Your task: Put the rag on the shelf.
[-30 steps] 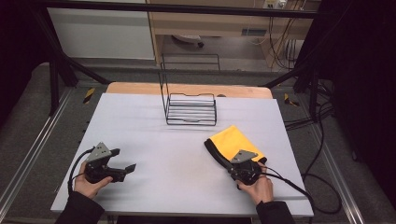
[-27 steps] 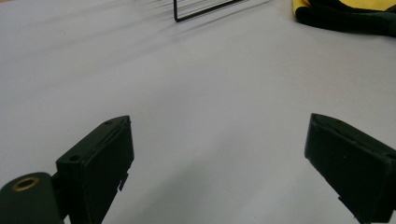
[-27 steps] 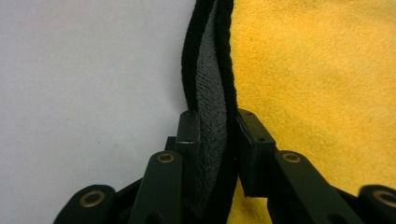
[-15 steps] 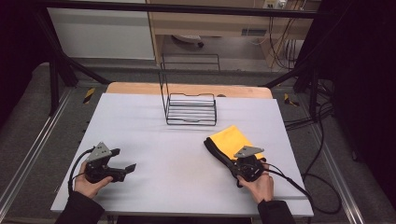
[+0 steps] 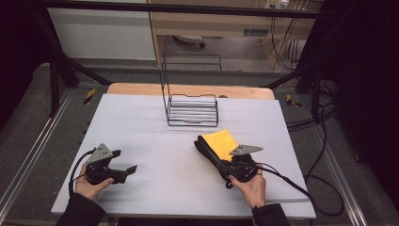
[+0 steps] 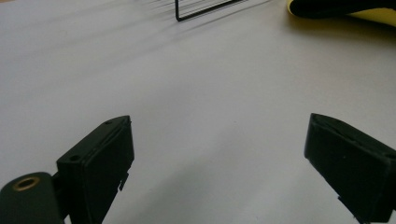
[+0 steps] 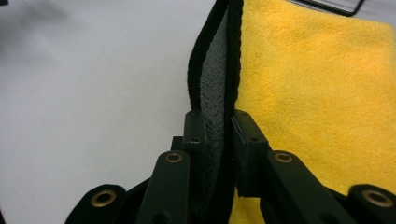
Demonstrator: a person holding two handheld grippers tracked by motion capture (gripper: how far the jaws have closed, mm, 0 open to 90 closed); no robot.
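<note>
The right gripper point(image 5: 212, 155) has just been closing and now clamps the black-edged fold of the yellow cloth point(image 5: 222, 142), right of centre in the high view. Compared with a second ago, that hand has lifted slightly, raising the cloth's near edge. The left gripper point(image 5: 127, 170), lower left, has not moved; its jaws stand wide apart over the bare table point(image 5: 155, 141). The wire rack point(image 5: 192, 109) stands at upper centre.
</note>
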